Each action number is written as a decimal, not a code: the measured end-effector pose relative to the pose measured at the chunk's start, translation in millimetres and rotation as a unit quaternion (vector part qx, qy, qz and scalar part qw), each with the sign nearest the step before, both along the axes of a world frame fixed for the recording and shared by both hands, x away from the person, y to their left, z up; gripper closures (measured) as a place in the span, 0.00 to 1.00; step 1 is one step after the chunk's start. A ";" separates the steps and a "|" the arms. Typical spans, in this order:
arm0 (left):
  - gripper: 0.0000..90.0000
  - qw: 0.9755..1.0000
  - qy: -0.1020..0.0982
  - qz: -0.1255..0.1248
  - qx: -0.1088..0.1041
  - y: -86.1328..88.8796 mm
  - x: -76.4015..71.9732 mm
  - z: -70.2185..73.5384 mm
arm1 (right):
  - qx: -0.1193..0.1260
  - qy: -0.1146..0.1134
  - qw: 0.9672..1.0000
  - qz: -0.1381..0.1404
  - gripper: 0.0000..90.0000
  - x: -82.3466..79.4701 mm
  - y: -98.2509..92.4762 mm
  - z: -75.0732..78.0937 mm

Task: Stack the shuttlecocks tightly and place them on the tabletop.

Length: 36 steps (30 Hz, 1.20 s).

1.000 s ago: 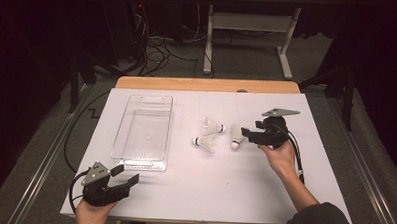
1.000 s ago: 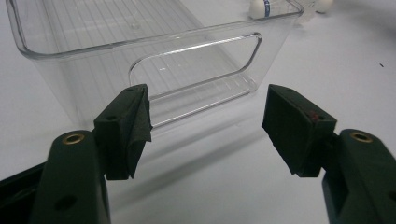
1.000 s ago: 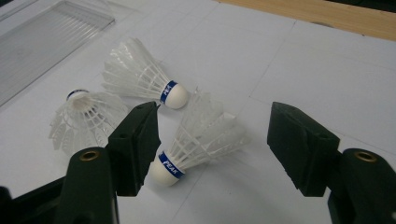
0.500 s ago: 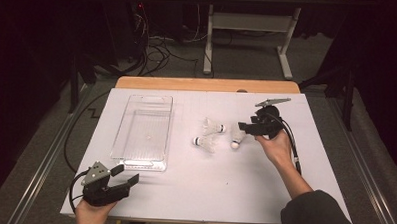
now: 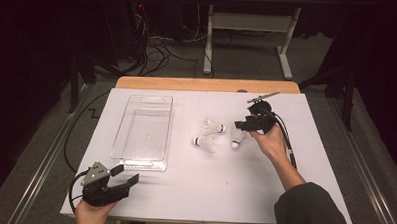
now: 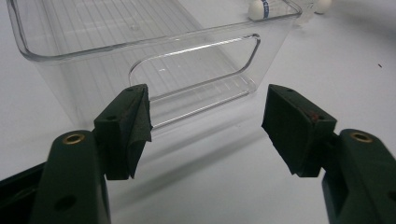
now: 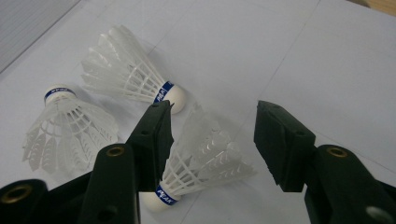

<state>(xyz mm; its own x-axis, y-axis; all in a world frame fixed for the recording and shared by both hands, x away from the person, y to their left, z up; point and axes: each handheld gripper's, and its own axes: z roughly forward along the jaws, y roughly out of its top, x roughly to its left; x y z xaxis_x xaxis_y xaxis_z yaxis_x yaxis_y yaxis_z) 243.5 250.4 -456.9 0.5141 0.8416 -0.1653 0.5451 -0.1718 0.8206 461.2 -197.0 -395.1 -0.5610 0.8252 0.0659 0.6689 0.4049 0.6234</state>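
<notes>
white shuttlecocks point(image 7: 205, 158) with blue bands; clear tray point(image 5: 143, 132); black jaws.

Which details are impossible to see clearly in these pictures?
- Nearest shuttlecock: in the right gripper view, the black jaw hides part of its cork, and whether the pads touch it is unclear.
- Blue band print: too small to read.
- Clear tray: in the left gripper view, the top edge cuts off its far end.
- Right gripper jaws: too small in the high view.

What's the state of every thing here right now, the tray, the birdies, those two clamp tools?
Tray: upright, empty.
Nearest shuttlecock: on its side, between the right gripper's fingers, not clamped.
Other two shuttlecocks: on the table, untouched.
Right gripper: open, jaws just closing.
Left gripper: open, holding nothing.
</notes>
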 end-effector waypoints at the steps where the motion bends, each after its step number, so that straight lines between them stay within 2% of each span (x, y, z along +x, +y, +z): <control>1: 0.37 1.000 0.001 0.000 0.000 0.1 0.0 0.1 | -0.004 0.003 1.000 0.001 0.54 1.1 0.5 -0.2; 14: 0.37 1.000 0.000 0.000 0.000 0.0 -0.2 0.1 | -0.017 0.031 0.999 0.011 0.62 6.7 7.3 -7.1; 18: 0.37 1.000 -0.003 -0.001 0.016 -1.9 -0.7 0.7 | -0.019 0.035 0.999 0.013 0.65 7.4 6.1 -8.2; 21: 0.37 1.000 -0.002 -0.001 0.017 -2.9 -0.5 0.4 | -0.021 0.039 0.999 0.014 0.68 7.3 5.2 -8.8; 31: 0.37 1.000 -0.001 -0.001 0.016 -2.4 -0.4 0.3 | -0.022 0.052 0.998 0.022 0.79 6.2 2.5 -10.1; 36: 0.37 1.000 -0.001 0.000 0.016 -2.4 -0.3 0.3 | -0.015 0.059 0.998 0.029 0.84 5.6 1.6 -9.6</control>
